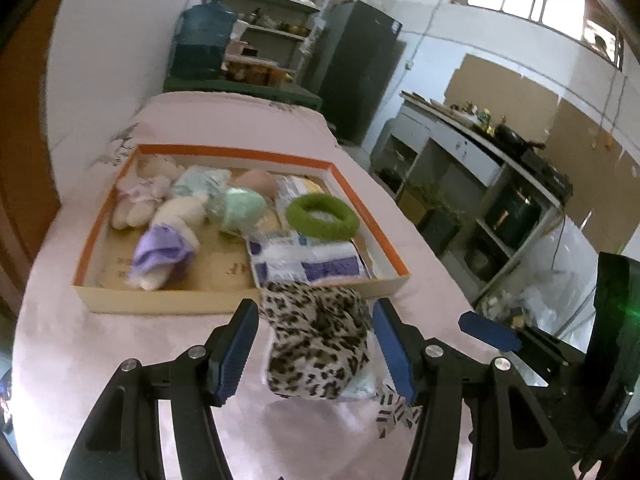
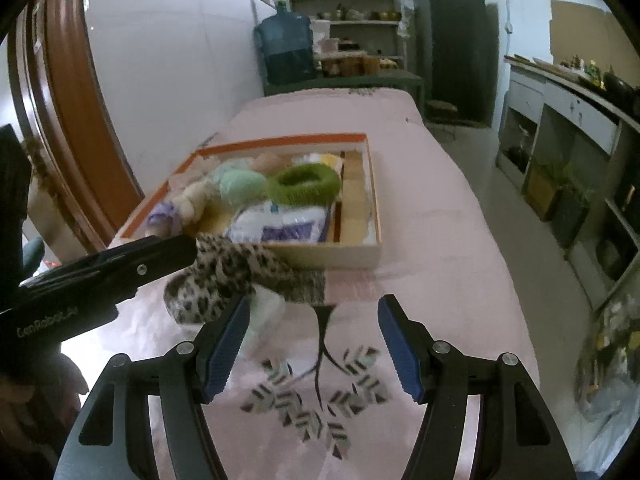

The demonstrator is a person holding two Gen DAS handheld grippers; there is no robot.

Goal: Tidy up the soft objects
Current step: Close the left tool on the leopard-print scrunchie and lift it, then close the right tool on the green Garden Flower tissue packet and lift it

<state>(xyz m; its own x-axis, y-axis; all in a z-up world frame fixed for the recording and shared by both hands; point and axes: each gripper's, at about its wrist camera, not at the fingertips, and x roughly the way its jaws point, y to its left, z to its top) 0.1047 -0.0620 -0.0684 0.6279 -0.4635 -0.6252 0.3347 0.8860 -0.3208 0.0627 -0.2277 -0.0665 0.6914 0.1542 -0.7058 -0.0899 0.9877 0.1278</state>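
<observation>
A leopard-print cloth (image 1: 316,344) lies bunched on the pink tablecloth just in front of an orange-rimmed cardboard box (image 1: 240,152). My left gripper (image 1: 315,312) is open, its blue pads standing on either side of the cloth without clearly pressing it. A pale packet (image 1: 360,388) peeks out from under the cloth. In the right wrist view the cloth (image 2: 224,272) sits left of my right gripper (image 2: 314,344), which is open and empty above a leaf print. The box (image 2: 372,200) holds plush toys, a green ring (image 2: 306,184) and a purple-and-white packet (image 2: 280,224).
The table's right edge drops to the floor, with a counter and shelves (image 2: 560,128) beyond it. A wall and brown door frame (image 2: 68,100) run along the left. A water jug (image 2: 286,46) and fridge (image 2: 452,40) stand past the far end of the table.
</observation>
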